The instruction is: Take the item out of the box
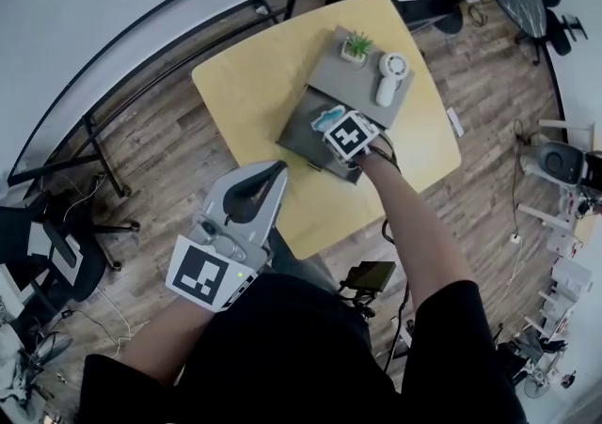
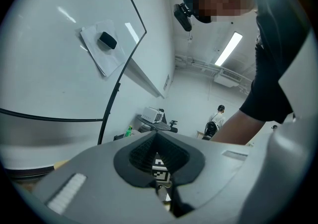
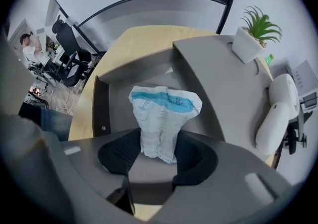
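A white packet with blue print (image 1: 329,117) stands in the open grey box (image 1: 299,138) on the yellow table (image 1: 249,84). My right gripper (image 1: 343,131) points straight down into the box. In the right gripper view it (image 3: 159,151) is shut on the packet (image 3: 164,111), whose lower end is pinched narrow between the pads while its top flares out. The box's dark inner wall (image 3: 99,104) runs along the left of the packet. My left gripper (image 1: 277,169) hovers near the table's near edge, empty, tips together. In its own view, the left gripper (image 2: 158,141) faces a white wall.
The box's flat grey lid (image 1: 362,93) lies behind it, carrying a small potted plant (image 1: 356,46) and a white handheld device (image 1: 388,76). Office chairs, cables and equipment stand on the wooden floor around the table. A black curved rail (image 1: 141,46) runs along the wall.
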{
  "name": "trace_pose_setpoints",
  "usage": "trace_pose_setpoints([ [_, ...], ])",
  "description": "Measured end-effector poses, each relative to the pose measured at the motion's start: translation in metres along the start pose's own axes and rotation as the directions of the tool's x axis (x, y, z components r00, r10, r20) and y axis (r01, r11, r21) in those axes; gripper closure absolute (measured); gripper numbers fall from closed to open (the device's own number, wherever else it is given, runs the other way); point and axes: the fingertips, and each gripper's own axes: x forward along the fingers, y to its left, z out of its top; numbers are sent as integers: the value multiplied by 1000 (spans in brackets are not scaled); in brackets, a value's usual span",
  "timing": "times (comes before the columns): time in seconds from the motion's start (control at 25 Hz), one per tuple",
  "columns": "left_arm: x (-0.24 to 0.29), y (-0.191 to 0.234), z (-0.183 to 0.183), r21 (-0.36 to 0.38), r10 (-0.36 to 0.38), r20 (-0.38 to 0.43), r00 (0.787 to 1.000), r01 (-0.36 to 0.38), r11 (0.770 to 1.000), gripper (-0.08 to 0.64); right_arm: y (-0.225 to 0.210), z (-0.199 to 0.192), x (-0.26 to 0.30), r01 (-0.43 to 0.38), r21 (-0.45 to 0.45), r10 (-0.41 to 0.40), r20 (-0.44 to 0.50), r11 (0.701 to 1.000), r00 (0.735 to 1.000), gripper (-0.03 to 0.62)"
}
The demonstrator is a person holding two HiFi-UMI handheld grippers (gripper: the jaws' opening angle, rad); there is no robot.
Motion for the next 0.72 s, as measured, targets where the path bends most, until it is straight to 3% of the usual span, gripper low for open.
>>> trace_pose_setpoints([
  [0.08, -1, 0, -1, -3, 2, 1, 1000, -2, 1000, 560, -5, 1, 0, 28, -5, -28, -4, 1000, 1000, 402],
  [0.36, -6, -1, -9, -19, -4, -55, 999, 3, 1000, 560, 7, -3, 1, -22, 25, 23, -23, 999, 999, 443],
  [0.56, -7, 1, -6, -22, -4, -45, 999, 3, 1000, 560, 2, -3, -5, 16, 6, -16, -29, 1000, 999, 449],
  [0.72, -5, 2, 7, -3, -4, 24, 1000, 4, 1000, 560, -4, 0, -23, 63, -20, -63, -14, 998, 998, 449],
])
